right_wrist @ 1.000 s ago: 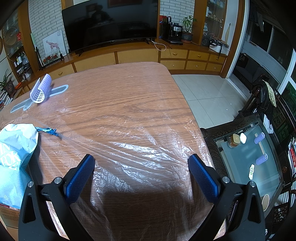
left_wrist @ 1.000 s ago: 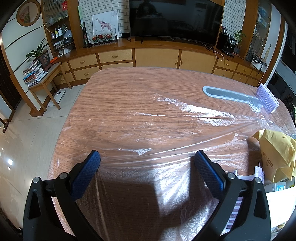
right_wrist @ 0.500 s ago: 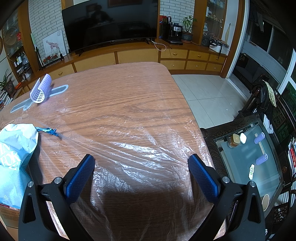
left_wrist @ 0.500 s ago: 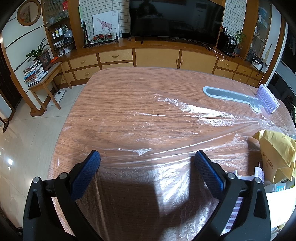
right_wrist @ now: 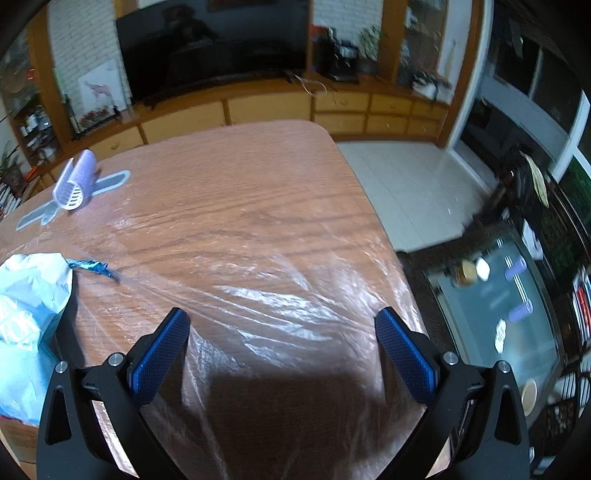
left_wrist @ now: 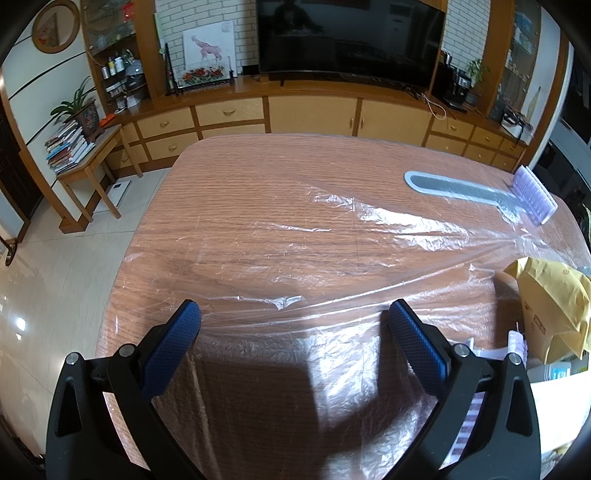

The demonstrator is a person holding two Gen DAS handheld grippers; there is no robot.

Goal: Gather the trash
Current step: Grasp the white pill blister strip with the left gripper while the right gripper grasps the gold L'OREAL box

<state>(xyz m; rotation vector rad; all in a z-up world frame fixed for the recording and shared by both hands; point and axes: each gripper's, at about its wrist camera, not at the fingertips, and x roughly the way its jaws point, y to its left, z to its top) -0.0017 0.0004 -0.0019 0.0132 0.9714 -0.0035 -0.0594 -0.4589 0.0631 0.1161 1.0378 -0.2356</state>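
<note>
left tool (left_wrist: 293, 317) splayed wide, right tool (right_wrist: 282, 326) likewise

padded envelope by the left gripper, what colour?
Mustard yellow. The padded envelope shows best in the left wrist view, at the table's right edge.

Brick wall (left_wrist: 247, 14), wooden cabinets (left_wrist: 310, 110), television (left_wrist: 351, 37); tiled floor (right_wrist: 413, 184)

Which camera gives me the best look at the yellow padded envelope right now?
The left wrist view. The yellow padded envelope lies crumpled at the table's right edge there, mostly visible beside the open left hand-held gripper. The right wrist view does not show it, only a blue-white bag at its left edge.
</note>
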